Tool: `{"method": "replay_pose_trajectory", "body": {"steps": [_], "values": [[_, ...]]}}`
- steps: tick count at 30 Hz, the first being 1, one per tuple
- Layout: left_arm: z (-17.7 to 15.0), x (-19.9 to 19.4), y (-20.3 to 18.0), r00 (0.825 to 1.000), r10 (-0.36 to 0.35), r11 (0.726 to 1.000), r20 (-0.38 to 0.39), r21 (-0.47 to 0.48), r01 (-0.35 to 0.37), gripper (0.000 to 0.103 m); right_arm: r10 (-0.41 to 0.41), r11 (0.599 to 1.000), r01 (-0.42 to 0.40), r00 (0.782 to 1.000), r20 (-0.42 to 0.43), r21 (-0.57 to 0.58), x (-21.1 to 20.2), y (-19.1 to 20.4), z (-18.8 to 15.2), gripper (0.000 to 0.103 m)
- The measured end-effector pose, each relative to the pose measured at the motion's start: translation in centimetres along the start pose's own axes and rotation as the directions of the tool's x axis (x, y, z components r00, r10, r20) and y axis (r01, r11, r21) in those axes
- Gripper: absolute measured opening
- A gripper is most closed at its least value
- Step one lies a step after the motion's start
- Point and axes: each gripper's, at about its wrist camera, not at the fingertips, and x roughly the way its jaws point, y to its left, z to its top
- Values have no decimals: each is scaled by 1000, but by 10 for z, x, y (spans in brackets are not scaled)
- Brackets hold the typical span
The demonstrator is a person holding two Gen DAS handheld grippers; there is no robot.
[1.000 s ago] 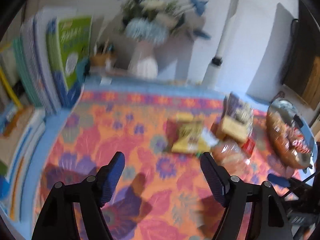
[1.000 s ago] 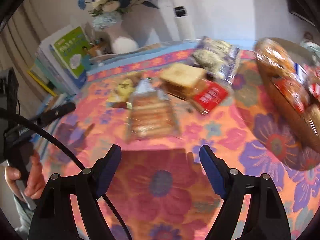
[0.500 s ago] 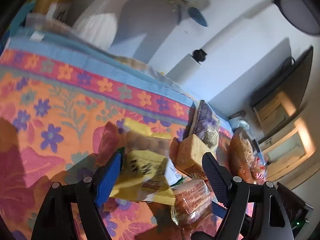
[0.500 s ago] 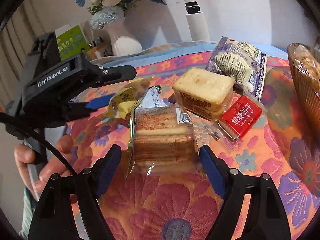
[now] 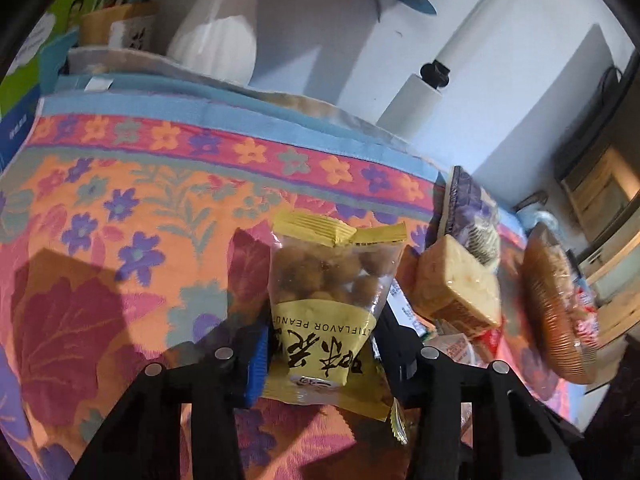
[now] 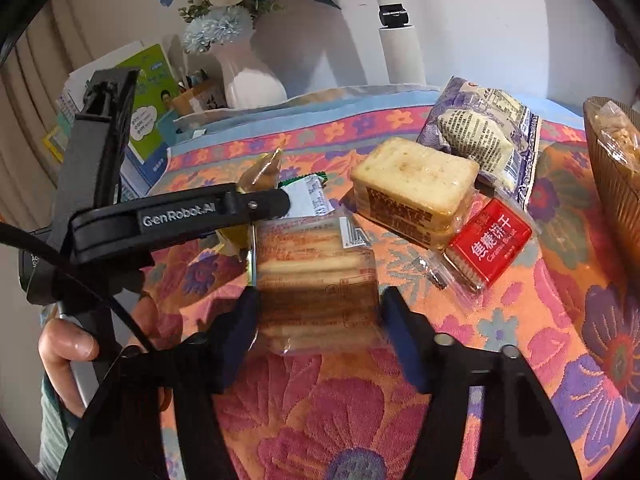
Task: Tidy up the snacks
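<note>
A flowered cloth [image 6: 500,320] covers the counter, with a wicker basket [image 6: 612,184] of snacks at the far right. The right gripper [image 6: 318,320] is closing its fingers on a clear biscuit pack [image 6: 316,280] lying near the middle, pads at its sides. The left gripper [image 5: 320,344] is closing on a yellow peanut bag [image 5: 332,300], left of the biscuit pack, its fingers against the bag's sides.

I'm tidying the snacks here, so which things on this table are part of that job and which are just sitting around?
Part of the job:
peanut bag
clear biscuit pack
cracker block
red biscuit packet
purple snack bag
basket

Just lying about:
flower vase
green book
</note>
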Motion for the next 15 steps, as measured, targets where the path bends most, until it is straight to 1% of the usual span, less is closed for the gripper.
{"method": "replay_pose_trajectory", "body": {"steps": [3, 6, 9, 11, 13, 15], "values": [[-7, -12, 7, 999, 40, 999, -10, -20, -41, 44, 9, 1000, -9, 1000, 5, -1, -8, -1, -3, 56], [-28, -30, 13, 998, 52, 998, -24, -26, -52, 44, -31, 999, 31, 999, 8, -23, -23, -3, -13, 56], [-54, -42, 6, 994, 88, 996, -63, 30, -87, 44, -87, 995, 89, 996, 33, -52, -48, -12, -31, 56], [-66, -49, -4, 991, 105, 991, -89, 90, -97, 44, -109, 993, 112, 992, 70, -39, -67, -22, -40, 56], [-75, -53, -15, 992, 91, 988, -88, 131, -79, 44, -115, 993, 118, 987, 116, -18, -84, -32, -43, 56], [-80, -49, -23, 994, 76, 986, -80, 156, -63, 45, -130, 991, 132, 982, 136, -6, -91, -40, -41, 56]]}}
